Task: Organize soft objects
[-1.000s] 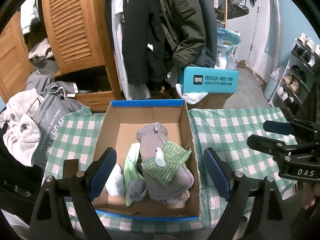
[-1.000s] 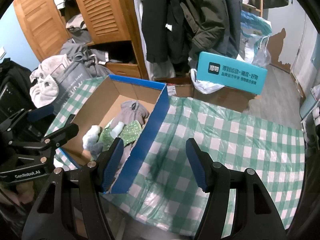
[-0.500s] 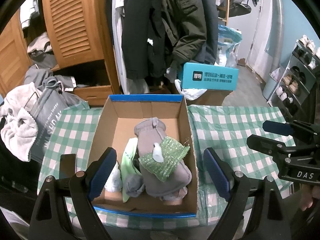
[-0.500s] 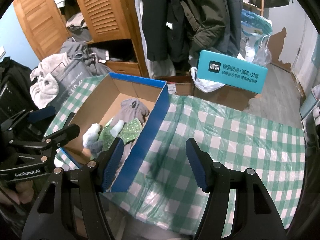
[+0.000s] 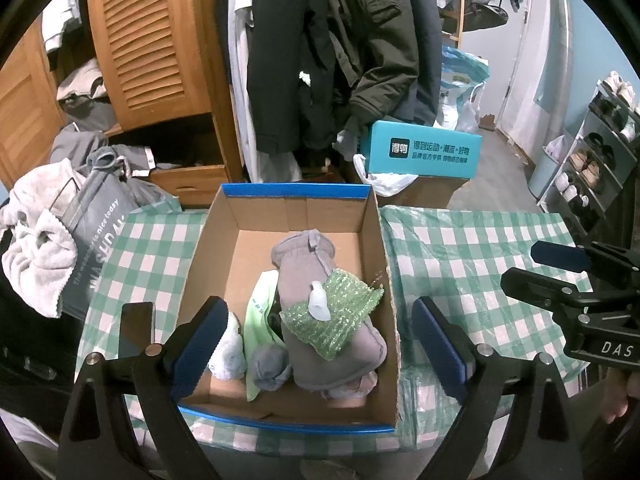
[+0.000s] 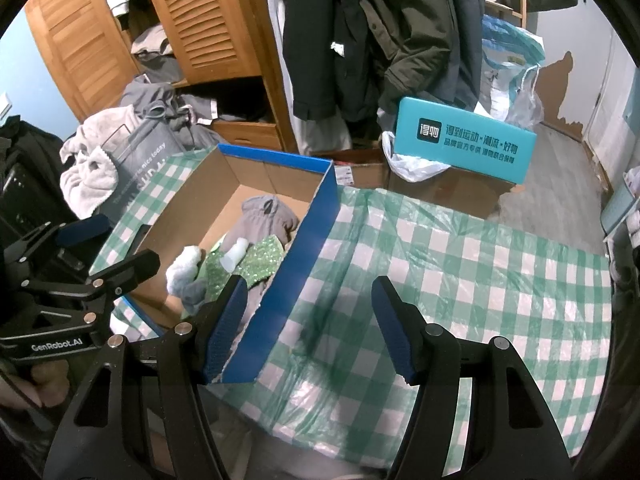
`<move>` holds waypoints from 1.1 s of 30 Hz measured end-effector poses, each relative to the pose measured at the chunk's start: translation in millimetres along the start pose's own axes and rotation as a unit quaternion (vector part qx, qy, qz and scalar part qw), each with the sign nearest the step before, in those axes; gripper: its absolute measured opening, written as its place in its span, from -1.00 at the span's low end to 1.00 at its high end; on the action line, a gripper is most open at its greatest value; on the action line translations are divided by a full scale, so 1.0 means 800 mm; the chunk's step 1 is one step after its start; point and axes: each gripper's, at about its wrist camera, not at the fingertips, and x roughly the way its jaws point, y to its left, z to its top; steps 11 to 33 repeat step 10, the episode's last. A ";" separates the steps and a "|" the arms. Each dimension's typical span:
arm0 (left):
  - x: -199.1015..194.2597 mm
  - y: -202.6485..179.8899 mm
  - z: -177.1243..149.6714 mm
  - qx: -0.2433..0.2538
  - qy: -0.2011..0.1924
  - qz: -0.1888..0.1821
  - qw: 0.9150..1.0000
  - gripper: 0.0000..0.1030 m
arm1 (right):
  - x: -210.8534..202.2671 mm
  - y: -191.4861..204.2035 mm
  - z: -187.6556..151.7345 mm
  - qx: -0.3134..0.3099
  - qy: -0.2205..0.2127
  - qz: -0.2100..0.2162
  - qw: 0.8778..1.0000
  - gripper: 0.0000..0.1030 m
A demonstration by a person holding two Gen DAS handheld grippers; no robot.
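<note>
A blue-edged cardboard box (image 5: 296, 191) sits on the green checked table. It holds a grey mitten (image 5: 308, 256), a sparkly green cloth (image 5: 332, 316), a light green cloth (image 5: 260, 300), a white sock (image 5: 230, 350) and a grey sock (image 5: 272, 366). My left gripper (image 5: 318, 350) is open and empty, held above the box's near end. My right gripper (image 6: 310, 330) is open and empty over the tablecloth, just right of the box's blue wall (image 6: 296, 264). The mitten (image 6: 264, 212) and the green cloth (image 6: 252, 260) also show in the right wrist view.
A dark phone (image 5: 134, 328) lies on the table left of the box. A grey bag with towels (image 5: 80, 240) stands at the left edge. A teal box (image 5: 420, 152), hanging coats (image 5: 320, 60), a wooden wardrobe (image 5: 148, 40) and a shoe rack (image 5: 600, 152) lie beyond.
Both grippers have drawn back and up a little from the table. They stay open and empty. The things in the box have not moved.
</note>
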 end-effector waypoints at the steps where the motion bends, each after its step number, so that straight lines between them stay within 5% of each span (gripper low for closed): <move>1: 0.000 0.000 0.001 0.000 0.000 0.001 1.000 0.83 | 0.000 0.000 0.000 0.000 0.001 0.000 1.000 0.24; 33: 0.000 -0.002 0.002 0.008 -0.001 0.002 1.000 0.83 | 0.001 0.002 -0.002 0.000 0.002 -0.001 1.000 0.25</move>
